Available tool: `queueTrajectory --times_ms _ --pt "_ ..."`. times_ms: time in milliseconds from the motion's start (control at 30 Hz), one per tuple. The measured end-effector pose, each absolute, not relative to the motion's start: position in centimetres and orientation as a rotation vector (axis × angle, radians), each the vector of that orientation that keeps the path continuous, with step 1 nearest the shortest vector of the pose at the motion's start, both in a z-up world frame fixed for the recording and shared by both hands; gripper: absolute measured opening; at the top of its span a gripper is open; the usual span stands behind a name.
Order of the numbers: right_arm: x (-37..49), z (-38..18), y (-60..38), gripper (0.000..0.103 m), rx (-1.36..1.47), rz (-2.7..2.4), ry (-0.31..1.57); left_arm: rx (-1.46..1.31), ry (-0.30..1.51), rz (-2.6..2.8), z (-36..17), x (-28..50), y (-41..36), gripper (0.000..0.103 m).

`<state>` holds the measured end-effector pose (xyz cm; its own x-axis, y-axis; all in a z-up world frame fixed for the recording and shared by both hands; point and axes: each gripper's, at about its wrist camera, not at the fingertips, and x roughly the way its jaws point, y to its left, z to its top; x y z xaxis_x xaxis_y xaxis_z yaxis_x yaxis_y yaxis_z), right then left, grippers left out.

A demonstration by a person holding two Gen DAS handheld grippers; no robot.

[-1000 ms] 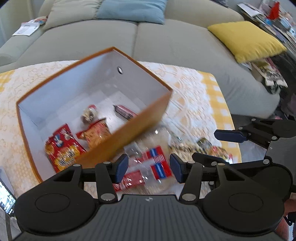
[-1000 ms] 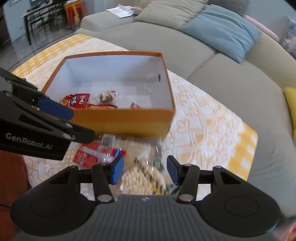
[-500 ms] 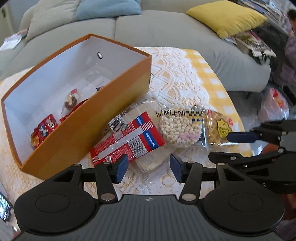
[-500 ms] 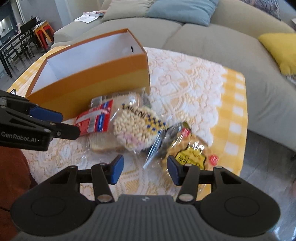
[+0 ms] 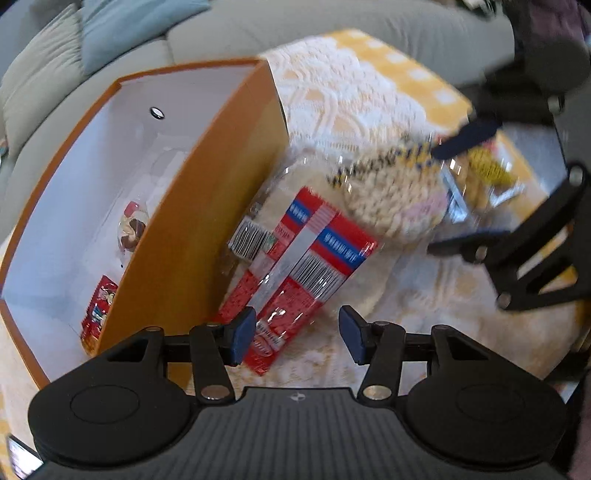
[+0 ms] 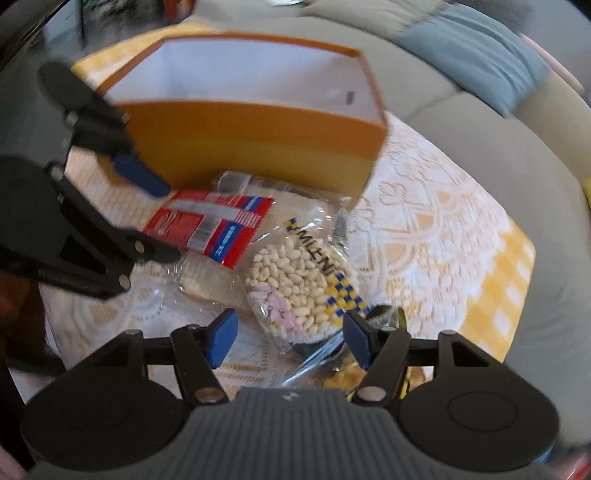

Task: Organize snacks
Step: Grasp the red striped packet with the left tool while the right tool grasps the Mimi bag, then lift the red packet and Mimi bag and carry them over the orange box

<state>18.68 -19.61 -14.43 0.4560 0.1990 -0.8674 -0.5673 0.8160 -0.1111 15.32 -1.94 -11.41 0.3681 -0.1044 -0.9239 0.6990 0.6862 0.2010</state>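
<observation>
An orange box (image 5: 192,236) with a white inside stands on the lace-covered table; a few small snack packets (image 5: 131,225) lie in it. A red and blue wrapped packet (image 5: 306,258) lies against the box's outer wall. My left gripper (image 5: 297,332) is open with its left pad at the packet's near end. A clear bag of puffed rice cakes (image 6: 295,288) lies beside the red packet (image 6: 218,221). My right gripper (image 6: 290,338) is open just over the bag's near edge. A yellow snack bag (image 5: 487,170) lies further right.
A grey sofa (image 5: 332,26) with blue and grey cushions runs behind the table. The yellow checked cloth (image 6: 506,266) marks the table's right edge. Each gripper shows in the other's view, the left one (image 6: 122,206) close by the box.
Both grippers have come down closer to the snacks. The left one now sits at the red packet's end, the right one at the rice cake bag. Nothing has been gripped.
</observation>
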Motion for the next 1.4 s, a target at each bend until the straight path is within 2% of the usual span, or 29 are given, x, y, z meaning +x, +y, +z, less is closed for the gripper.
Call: queueTrajectory --times_ms 200,433,700,767,867,900,933,1100,1200,1233,1400 --pt "19.8 -15.6 -18.3 0.067 -0.573 0.538 1.011 0.738 1.089 -0.582 -12.8 16.0 -2.2 0.061" --pt "20.5 -16.3 -17.6 0.078 -0.645 0.564 1.024 0.823 1.067 -0.618 -13.8 16.2 -2.4 0.061" --pt "19.9 -16.9 -16.9 0.078 -0.714 0.565 0.999 0.888 1.060 -0.634 -15.5 16.9 -2.4 0.063" --pt "19.7 -17.0 -16.9 0.076 -0.726 0.561 0.991 0.904 1.049 -0.624 -15.8 16.7 -2.6 0.064" --pt "19.4 -16.6 -16.8 0.066 -0.741 0.547 0.975 0.936 1.020 -0.595 -15.6 15.9 -2.8 0.063" --pt "19.2 -16.4 -16.9 0.058 -0.744 0.540 0.968 0.947 1.008 -0.586 -15.5 15.6 -2.8 0.061" --pt "18.9 -16.1 -16.9 0.054 -0.746 0.534 0.963 0.957 0.994 -0.576 -15.4 15.3 -2.9 0.059" --pt "18.0 -14.8 -17.3 0.041 -0.720 0.533 0.951 0.966 0.951 -0.541 -14.5 13.2 -3.2 0.027" --pt "17.2 -13.9 -17.2 0.038 -0.717 0.530 0.937 0.978 0.927 -0.514 -13.8 12.3 -3.4 0.012" --pt "17.1 -13.7 -17.3 0.031 -0.712 0.531 0.933 0.974 0.924 -0.503 -13.4 12.2 -3.3 0.011" --pt "16.4 -12.1 -17.5 0.029 -0.671 0.539 0.936 0.847 0.992 -0.500 -11.0 12.5 -2.4 0.007"
